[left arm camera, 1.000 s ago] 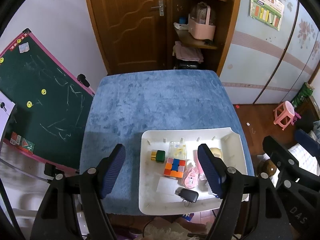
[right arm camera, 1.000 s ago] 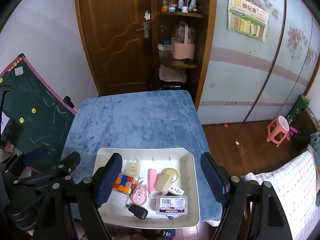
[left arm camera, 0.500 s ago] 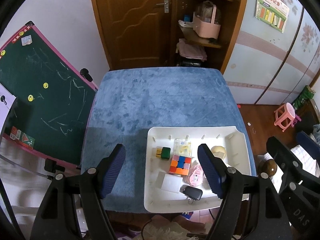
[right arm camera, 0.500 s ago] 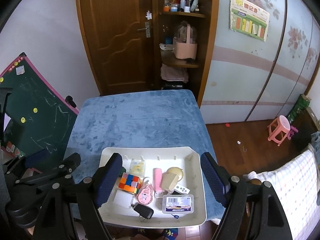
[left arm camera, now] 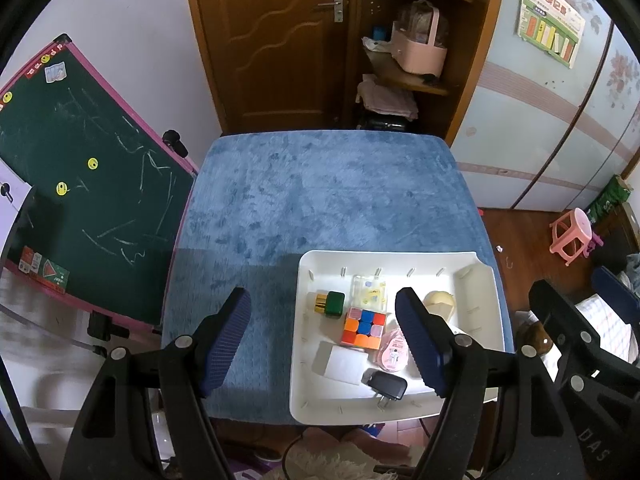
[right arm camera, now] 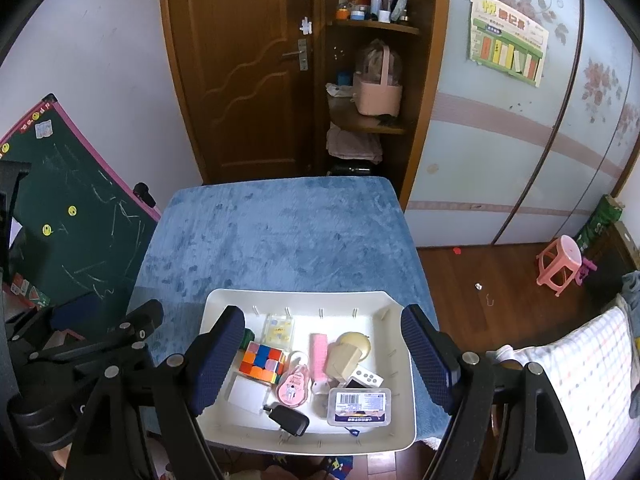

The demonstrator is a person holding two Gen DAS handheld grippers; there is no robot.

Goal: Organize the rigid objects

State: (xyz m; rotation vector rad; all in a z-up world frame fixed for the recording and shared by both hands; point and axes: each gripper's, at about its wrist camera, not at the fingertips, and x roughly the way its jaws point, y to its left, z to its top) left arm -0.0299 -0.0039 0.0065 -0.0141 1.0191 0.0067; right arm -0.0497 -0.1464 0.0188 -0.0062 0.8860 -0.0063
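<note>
White plastic tray [right arm camera: 404, 364] w/ slotted walls is sitting at the near right corner of the plush blue tabletop [left arm camera: 320, 200]. It's holding a Rubik's cube [right arm camera: 262, 362], pink correction tape [right arm camera: 294, 388], black plug adapter [right arm camera: 288, 420], clear lidded box w/ barcode label [right arm camera: 359, 401] & white flat block [right arm camera: 248, 394]. Left tongs [left arm camera: 322, 338] & right tongs [right arm camera: 324, 360] are both hovering agape, gripping nothing.

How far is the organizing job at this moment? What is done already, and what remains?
Done: nothing that shows; the blue cloth bears only the white tray. In hand: nothing, as the left gripper and right gripper both hang open above the tray. Left: everything, since the puzzle cube, black plug, clear box and the rest lie jumbled in the tray.
</note>
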